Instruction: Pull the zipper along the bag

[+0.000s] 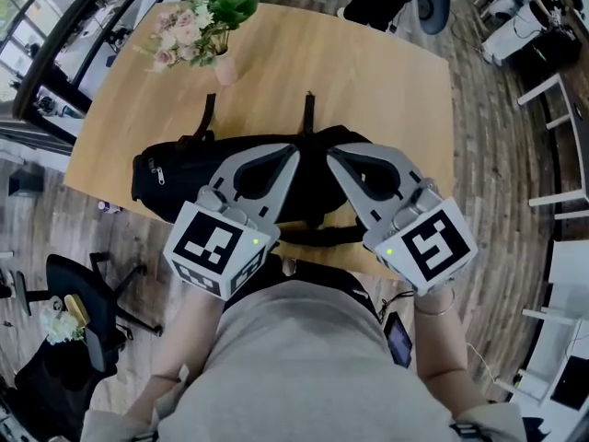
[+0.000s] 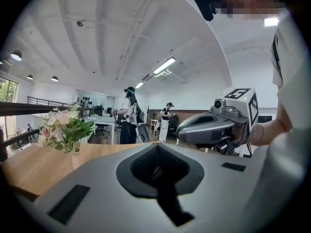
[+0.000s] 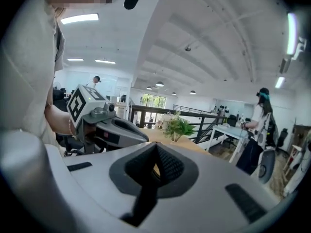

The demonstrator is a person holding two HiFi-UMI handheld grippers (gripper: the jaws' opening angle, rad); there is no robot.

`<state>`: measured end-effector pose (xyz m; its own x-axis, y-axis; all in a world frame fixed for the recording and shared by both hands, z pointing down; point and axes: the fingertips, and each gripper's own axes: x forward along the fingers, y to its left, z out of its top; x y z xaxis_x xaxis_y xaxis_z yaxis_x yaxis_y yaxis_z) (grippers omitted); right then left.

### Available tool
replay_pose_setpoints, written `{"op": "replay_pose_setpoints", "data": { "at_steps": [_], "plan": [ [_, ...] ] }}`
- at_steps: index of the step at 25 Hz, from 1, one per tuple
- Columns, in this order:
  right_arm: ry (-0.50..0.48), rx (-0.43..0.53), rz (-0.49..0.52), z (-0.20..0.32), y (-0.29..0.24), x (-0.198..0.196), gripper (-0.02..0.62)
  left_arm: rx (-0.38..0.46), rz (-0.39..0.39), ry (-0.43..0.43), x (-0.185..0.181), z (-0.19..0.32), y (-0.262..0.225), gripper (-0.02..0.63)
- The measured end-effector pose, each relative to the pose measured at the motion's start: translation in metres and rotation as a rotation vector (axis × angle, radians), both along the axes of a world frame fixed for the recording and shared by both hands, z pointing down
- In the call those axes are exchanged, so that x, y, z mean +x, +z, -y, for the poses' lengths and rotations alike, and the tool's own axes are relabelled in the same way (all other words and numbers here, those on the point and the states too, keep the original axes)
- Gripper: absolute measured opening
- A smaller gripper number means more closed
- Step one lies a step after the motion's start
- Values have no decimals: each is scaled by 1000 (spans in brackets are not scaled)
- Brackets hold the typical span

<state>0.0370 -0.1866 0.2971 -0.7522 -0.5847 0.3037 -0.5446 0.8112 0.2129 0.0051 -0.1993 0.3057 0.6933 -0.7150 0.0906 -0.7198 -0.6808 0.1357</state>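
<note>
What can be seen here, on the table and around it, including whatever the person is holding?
table: one, light wood, middle of the room
bag: one, black, lying along the table's near side
flowers: one bunch, pink and green, in a vase at the table's far left
office chair: one, black, on the floor at lower left
bystanders: two, light tops, standing across the room
left gripper: one, grey, shut, empty, over the bag
right gripper: one, grey, shut, empty, beside the left
</note>
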Motion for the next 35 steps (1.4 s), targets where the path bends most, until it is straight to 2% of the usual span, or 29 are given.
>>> {"op": "replay_pose_setpoints", "data": {
  "at_steps": [10,21,28,35],
  "plan": [
    [82,-162,175,-6,24,14,5,-33,19,8,9,2,13,15],
    [162,-217,185,-4,47,18,5,-70,22,15,9,-2,26,15],
    [166,-230,153,-5,54,20,5,-83,43,28,11,-9,34,15],
    [147,-243,138,-7,62,13,6,-106,55,6,6,-13,44,15]
  ]
}}
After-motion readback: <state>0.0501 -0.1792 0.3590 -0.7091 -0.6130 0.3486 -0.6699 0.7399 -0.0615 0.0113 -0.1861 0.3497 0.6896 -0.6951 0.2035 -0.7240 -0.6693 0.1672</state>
